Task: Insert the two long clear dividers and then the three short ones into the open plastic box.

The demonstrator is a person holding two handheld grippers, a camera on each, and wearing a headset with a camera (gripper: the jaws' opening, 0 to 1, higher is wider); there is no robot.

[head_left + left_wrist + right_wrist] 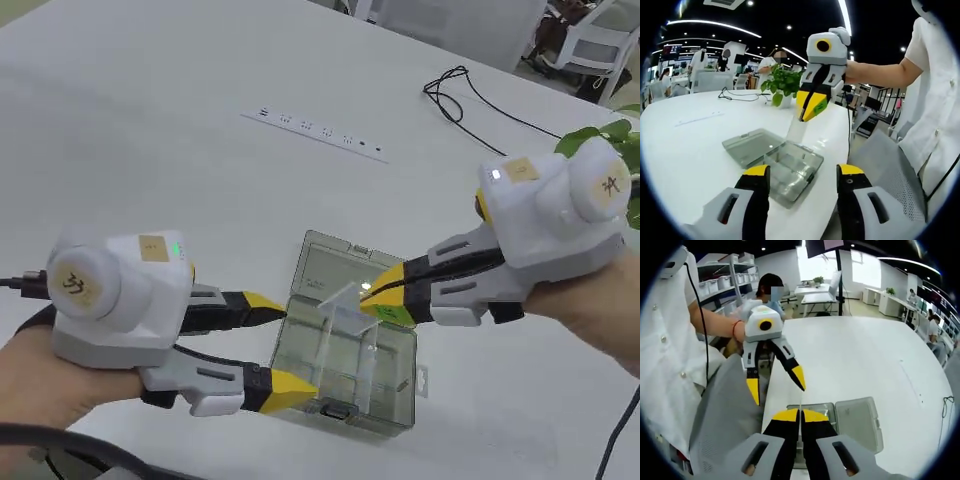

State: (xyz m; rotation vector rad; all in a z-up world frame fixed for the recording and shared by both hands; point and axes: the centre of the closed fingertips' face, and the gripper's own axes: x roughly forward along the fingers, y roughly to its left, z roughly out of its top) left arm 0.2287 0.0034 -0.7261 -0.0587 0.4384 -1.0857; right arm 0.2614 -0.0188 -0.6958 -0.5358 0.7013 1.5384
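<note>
Head view: right gripper (385, 297) clenched on a clear divider (345, 312) over the open plastic box (338, 262); left gripper (280, 346) spread, empty, beside the box's near edge; left gripper view: divider's lower end seemingly inside the box; right gripper view: jaws pressed together on it.

Head view from above; opposed gripper views close across plastic box (380, 405)

Box (335, 265): translucent grey-tinted plastic, smooth and glossy. Divider (345, 305): clear hard plastic with shiny edges. My right gripper (375, 300) and left gripper (290, 348): matt white plastic housings, grey plastic shells, black jaws, 2 smooth yellow tips each. Table (150, 150): white, smooth, matt.
</note>
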